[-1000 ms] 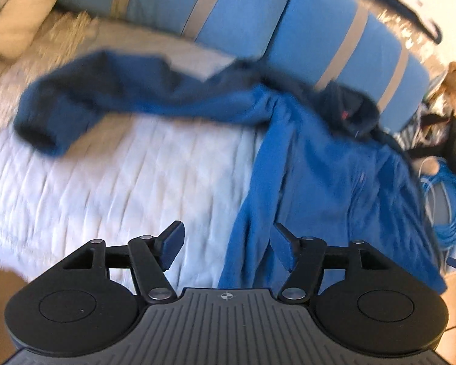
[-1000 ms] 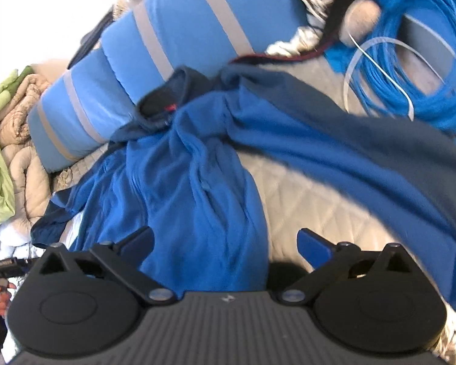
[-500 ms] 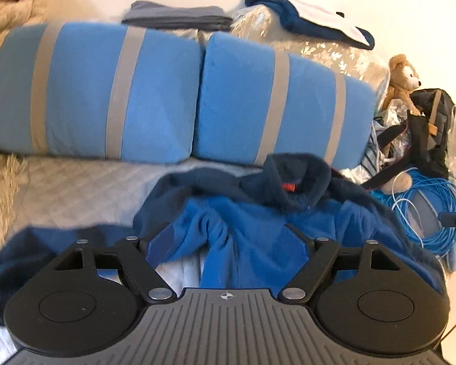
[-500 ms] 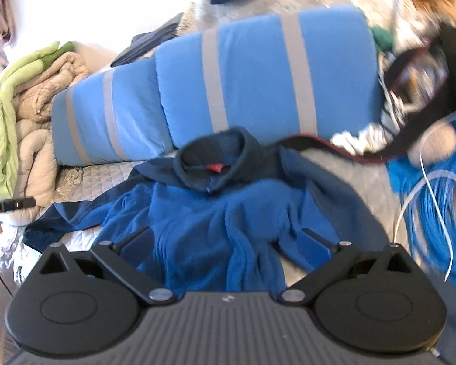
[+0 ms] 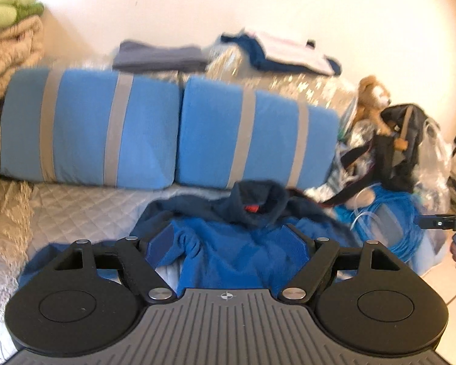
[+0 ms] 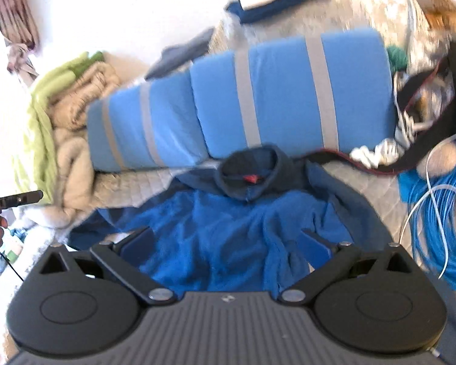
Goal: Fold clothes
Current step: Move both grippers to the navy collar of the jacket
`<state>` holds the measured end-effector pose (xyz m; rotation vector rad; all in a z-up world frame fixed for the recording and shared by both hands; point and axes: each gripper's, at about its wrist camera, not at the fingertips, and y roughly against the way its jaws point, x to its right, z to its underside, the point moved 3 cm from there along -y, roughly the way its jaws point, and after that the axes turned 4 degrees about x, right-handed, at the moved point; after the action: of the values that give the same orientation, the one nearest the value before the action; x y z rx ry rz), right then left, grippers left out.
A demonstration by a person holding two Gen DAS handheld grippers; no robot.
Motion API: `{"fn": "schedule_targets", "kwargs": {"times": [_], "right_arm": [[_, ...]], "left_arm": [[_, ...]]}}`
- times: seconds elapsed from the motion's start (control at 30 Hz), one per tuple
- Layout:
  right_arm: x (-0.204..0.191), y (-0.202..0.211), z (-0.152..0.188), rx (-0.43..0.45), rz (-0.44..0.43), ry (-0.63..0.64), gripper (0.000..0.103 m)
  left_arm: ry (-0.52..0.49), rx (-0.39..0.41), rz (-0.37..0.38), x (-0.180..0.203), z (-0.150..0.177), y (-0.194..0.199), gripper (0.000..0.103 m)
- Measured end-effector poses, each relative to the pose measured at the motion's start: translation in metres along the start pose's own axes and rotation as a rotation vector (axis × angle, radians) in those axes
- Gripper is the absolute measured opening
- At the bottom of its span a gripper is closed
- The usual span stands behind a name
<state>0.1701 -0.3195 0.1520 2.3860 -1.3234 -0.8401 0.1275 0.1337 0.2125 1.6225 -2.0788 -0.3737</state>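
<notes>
A blue fleece jacket (image 5: pixel 203 261) lies crumpled on the quilted bed cover (image 5: pixel 76 210). Its dark navy collar with a red tag (image 5: pixel 252 203) points toward the cushions. My left gripper (image 5: pixel 228 243) hovers above the jacket's near part, jaws wide apart with nothing between them. In the right wrist view the same jacket (image 6: pixel 228 222) spreads below my right gripper (image 6: pixel 226 241), which is also open and empty, and the collar (image 6: pixel 249 176) sits beyond it. Each gripper shows at the edge of the other's view, held by a hand.
Two blue cushions with grey stripes (image 5: pixel 91 130) (image 5: pixel 258 133) back the bed, with folded clothes (image 5: pixel 158 54) on top. Piled blankets (image 5: pixel 9 45) are at the left. A teddy bear (image 5: pixel 374 97), a black bag (image 5: pixel 401 140) and a blue cable coil (image 6: pixel 440 213) crowd the right.
Both grippers have risen away from the jacket and levelled out, so the cushions and wall now fill the views. The left jaws have spread wider. The jacket lies where it was released.
</notes>
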Motion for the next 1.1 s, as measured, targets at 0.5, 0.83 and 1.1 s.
{"fn": "schedule_targets", "kwargs": {"times": [0.5, 0.83, 1.1], "right_arm": [[-0.004, -0.049, -0.069, 0.163, 0.049, 0.175, 0.103], [0.033, -0.17, -0.043, 0.14, 0.082, 0.28, 0.103], [0.062, -0.253, -0.017, 0.078, 0.129, 0.551, 0.103]], "left_arm": [[-0.189, 0.113, -0.035, 0.014, -0.024, -0.101, 0.09], [-0.358, 0.005, -0.003, -0.014, 0.023, -0.228, 0.09], [-0.473, -0.091, 0.053, -0.023, 0.052, -0.316, 0.09]]}}
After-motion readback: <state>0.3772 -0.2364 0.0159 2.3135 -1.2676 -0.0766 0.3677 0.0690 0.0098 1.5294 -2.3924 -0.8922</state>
